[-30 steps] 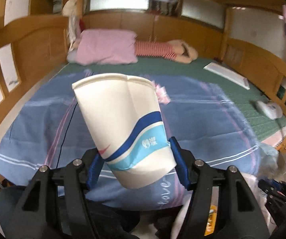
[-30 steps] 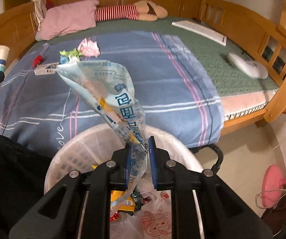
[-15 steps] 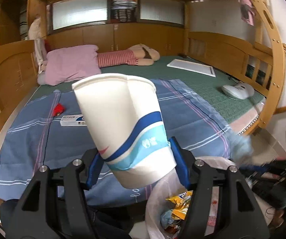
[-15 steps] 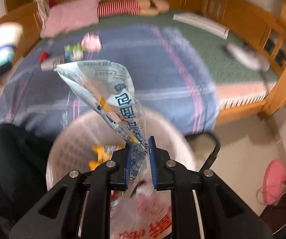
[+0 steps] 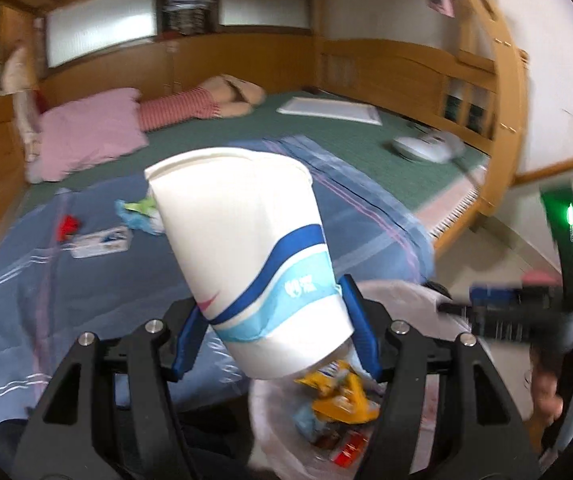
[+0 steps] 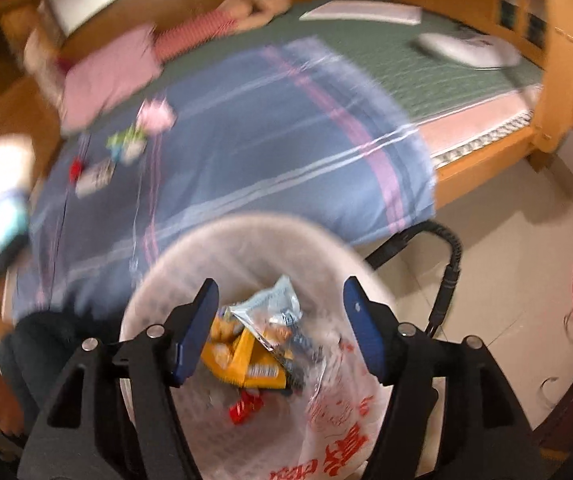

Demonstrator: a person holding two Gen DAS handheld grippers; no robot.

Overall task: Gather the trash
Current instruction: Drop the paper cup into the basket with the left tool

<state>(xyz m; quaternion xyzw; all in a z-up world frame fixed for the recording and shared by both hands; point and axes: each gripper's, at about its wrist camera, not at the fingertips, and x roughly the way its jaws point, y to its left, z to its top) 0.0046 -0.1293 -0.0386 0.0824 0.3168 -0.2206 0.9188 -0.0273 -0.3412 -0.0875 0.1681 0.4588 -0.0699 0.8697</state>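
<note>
1. Paper cup (image 5: pixel 246 248): clamped near its base in the left claw (image 5: pixel 274 336), tilted, just above the bin's rim.
2. Lined bin (image 6: pixel 158 292): already holds a clear wrapper (image 6: pixel 270 308) and yellow packets (image 6: pixel 242 360).
3. Right claw (image 6: pixel 278 328): jaws apart, empty, poised over the bin.
4. Bed, blue blanket (image 6: pixel 246 152): left to collect near its far-left edge are a pink wad (image 6: pixel 154 114), a green scrap (image 6: pixel 126 144), a small box (image 6: pixel 94 178) and a red bit (image 6: pixel 74 170).

Both wrist views close above the trash basket (image 6: pixel 158 280), bedward.
</note>
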